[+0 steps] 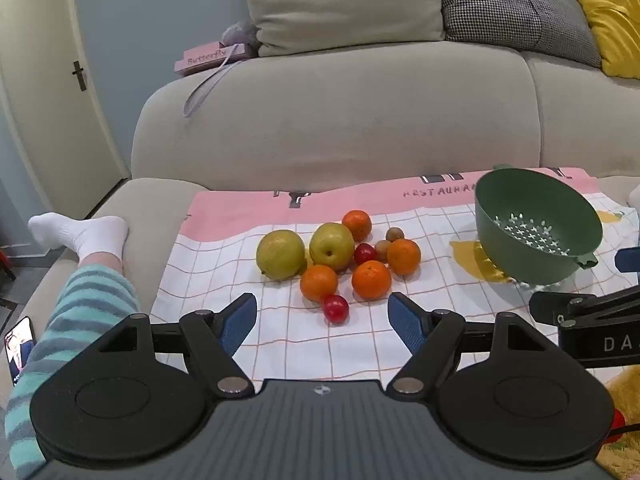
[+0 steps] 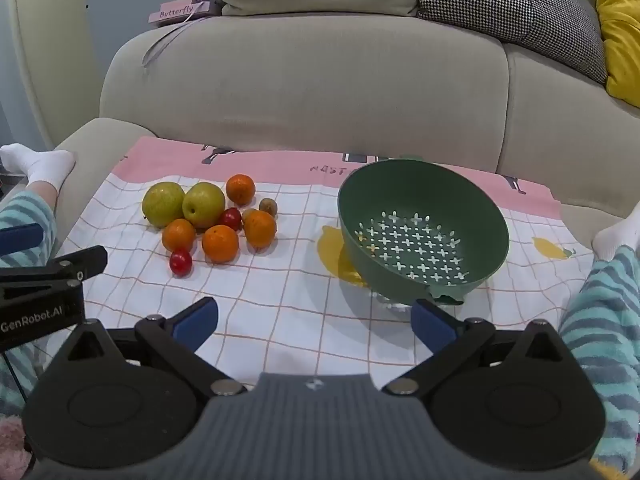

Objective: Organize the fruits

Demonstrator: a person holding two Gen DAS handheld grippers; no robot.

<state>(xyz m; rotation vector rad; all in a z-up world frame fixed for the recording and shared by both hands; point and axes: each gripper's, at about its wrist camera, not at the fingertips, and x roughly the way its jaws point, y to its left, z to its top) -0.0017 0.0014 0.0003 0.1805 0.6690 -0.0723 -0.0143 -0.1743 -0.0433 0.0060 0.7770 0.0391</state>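
A pile of fruit lies on a checked cloth (image 1: 280, 344): two yellow-green apples (image 1: 280, 255) (image 2: 203, 205), several oranges (image 1: 371, 280) (image 2: 220, 243), two small red fruits (image 1: 335, 309) (image 2: 180, 262) and two small brown ones (image 1: 395, 234). An empty green colander (image 1: 538, 232) (image 2: 424, 232) stands tilted to the right of the pile. My left gripper (image 1: 322, 316) is open just short of the near red fruit, holding nothing. My right gripper (image 2: 314, 320) is open and empty, its right finger (image 2: 432, 326) close to the colander's near rim.
The cloth (image 2: 280, 300) covers a beige sofa seat, with the backrest (image 1: 340, 120) and cushions behind. A person's striped-trousered legs and white socks (image 1: 84, 232) (image 2: 616, 236) lie at both sides. A phone (image 1: 18, 348) sits at the left. A pink book (image 1: 212, 58) rests on the sofa arm.
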